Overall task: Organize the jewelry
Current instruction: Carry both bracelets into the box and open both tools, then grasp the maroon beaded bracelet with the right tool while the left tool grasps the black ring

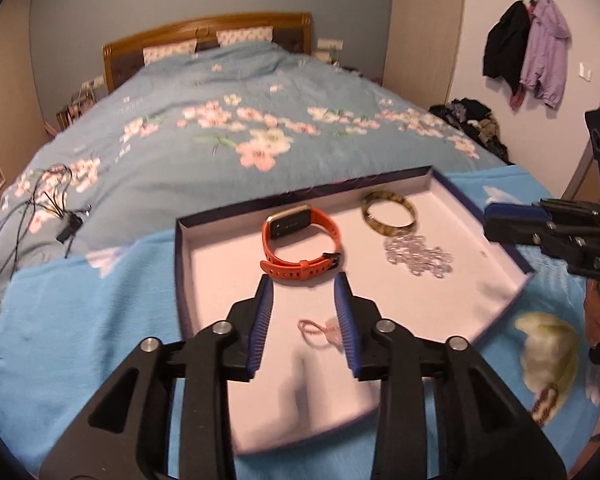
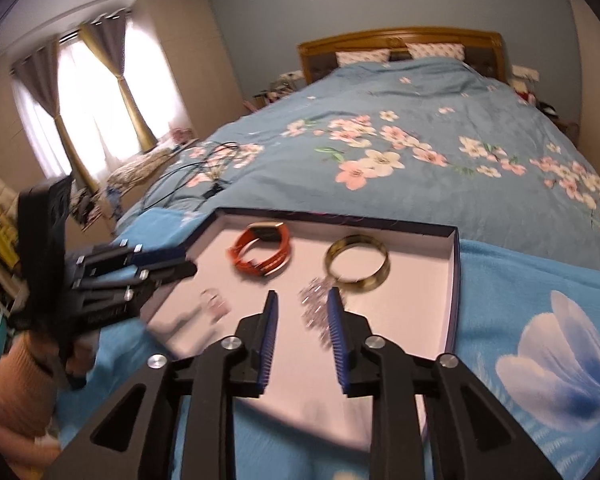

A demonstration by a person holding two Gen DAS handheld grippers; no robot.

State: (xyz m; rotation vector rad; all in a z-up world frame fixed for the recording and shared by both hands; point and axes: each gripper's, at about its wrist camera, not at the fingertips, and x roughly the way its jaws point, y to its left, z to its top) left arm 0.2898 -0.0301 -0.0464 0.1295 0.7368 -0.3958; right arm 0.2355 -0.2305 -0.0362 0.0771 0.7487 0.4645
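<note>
A shallow white tray (image 1: 496, 280) with a dark blue rim lies on a blue blanket. In it are an orange smartwatch (image 1: 300, 269), a tortoise bangle (image 1: 388, 230), a clear bead bracelet (image 1: 418, 258) and a small pink hair tie (image 1: 312, 328). My left gripper (image 1: 304, 280) hovers open over the tray's near half, the hair tie lying loose below, close to its right finger. My right gripper (image 2: 302, 293) is also open and empty above the tray (image 2: 420, 320), with the blurred bead bracelet (image 2: 316, 308) under its right finger, the bangle (image 2: 374, 276) beyond and the watch (image 2: 260, 258) ahead to the left.
A pale yellow-white hair accessory (image 1: 548, 356) lies on the blanket right of the tray. Black cables (image 1: 40, 208) sprawl on the floral bedspread at the far left. A hand in an orange sleeve (image 2: 16, 384) holds the left gripper (image 2: 188, 264) at the tray's left edge.
</note>
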